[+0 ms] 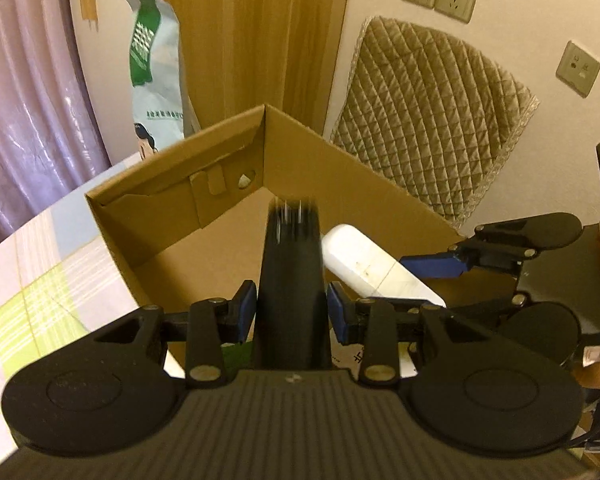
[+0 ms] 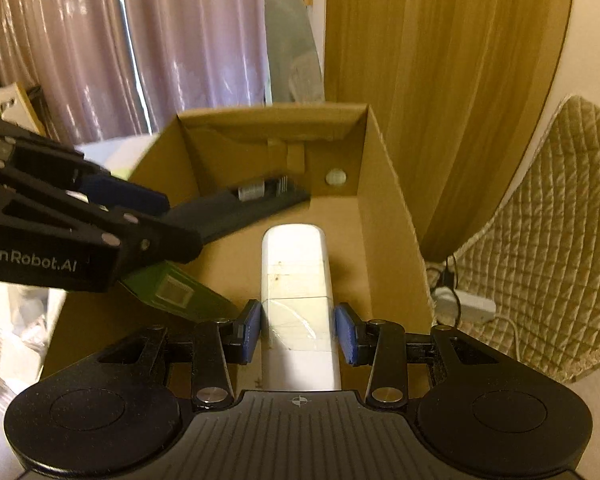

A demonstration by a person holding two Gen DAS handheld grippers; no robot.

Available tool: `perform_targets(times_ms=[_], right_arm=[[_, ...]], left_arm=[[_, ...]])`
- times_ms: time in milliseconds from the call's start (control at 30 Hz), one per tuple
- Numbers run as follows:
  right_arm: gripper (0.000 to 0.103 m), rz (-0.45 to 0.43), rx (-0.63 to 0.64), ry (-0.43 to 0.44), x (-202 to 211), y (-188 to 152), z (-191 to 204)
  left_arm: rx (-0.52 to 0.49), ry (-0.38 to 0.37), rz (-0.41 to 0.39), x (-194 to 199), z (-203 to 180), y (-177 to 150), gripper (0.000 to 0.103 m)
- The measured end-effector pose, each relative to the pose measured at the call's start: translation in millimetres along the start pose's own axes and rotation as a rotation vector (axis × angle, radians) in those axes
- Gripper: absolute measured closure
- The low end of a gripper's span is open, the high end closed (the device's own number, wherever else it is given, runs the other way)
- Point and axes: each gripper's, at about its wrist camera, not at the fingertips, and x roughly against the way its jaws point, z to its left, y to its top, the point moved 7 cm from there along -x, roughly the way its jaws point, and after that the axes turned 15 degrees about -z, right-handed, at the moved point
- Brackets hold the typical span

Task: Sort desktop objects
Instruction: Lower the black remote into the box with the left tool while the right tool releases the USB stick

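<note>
Cardboard box [image 2: 396, 240] walls hem black remote [image 1: 290, 280], white remote [image 2: 296, 280].

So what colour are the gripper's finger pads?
Blue pads, clearest in the right wrist view.

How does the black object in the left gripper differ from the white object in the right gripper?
The black object is dark and flat, with a squared far end; the white object is pale, with a rounded far end. The black object is in the left gripper and the white one in the right gripper. The white object shows clear tape across its body; none is visible on the black one. Both are long, clamped between blue pads, and reach into the cardboard box.
</note>
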Motion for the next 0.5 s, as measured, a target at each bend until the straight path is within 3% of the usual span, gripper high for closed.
perform_targets(times_ms=[33, 100, 133, 500], right_arm=[[0.064, 0.016, 0.003, -0.001, -1, -6, 1], [0.064, 0.035, 0.007, 0.004, -10, -9, -4], [0.064, 0.042, 0.009, 0.007, -13, -13, -4], [0.063, 0.059, 0.014, 0.015, -21, -15, -1]], left_arm=[[-0.001, 0.002, 0.006, -3, 0, -1, 0.07], [0.004, -0.011, 0.018, -9, 0, -3, 0.088], [0.004, -0.013, 0.023, -10, 0, -4, 0.091], [0.023, -0.013, 0.006, 1, 7, -7, 0.09]])
